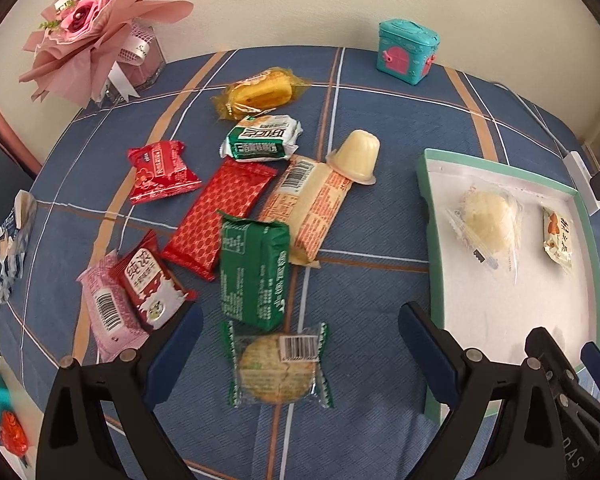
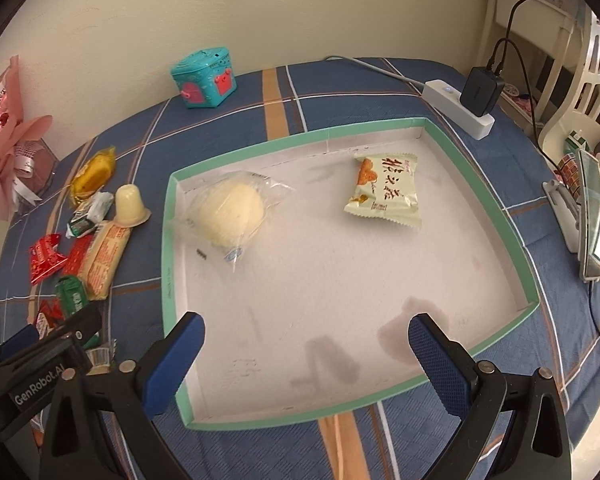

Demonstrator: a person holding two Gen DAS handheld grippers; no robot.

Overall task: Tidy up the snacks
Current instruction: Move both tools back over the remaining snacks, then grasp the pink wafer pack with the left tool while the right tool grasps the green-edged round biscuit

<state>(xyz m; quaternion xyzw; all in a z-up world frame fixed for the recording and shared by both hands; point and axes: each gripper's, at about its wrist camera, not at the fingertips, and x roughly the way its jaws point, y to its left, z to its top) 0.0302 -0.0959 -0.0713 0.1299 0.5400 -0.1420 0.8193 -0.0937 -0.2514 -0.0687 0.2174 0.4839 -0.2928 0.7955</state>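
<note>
The round biscuit packet point(image 1: 279, 368) lies at the lower centre of the left wrist view, directly between and just ahead of the left gripper point(image 1: 300, 348), whose blue-padded jaws stand wide apart with nothing in them. Its wrapper runs roughly upright in the frame, green crimped ends at top and bottom, so the jaws would straddle its narrower width as they stand. It looks like a pale, speckled disc in clear film with a barcode sticker at its upper right (light, flat, likely crinkly to pinch).

Just above it lies a dark green packet point(image 1: 255, 274), and beyond that the rest of the loose snacks spread toward the upper left of the frame.

The tray point(image 1: 428, 208), white inside with a green rim, sits at the right of that view; it holds a clear-bagged bun point(image 2: 230, 212) and a pale green packet point(image 2: 384, 190). The right gripper point(image 2: 306, 340) hovers over the tray's near edge, jaws likewise apart and empty, so the left is judged the nearer one for the biscuit. All rests on a blue plaid tabletop point(image 1: 360, 300).
</note>
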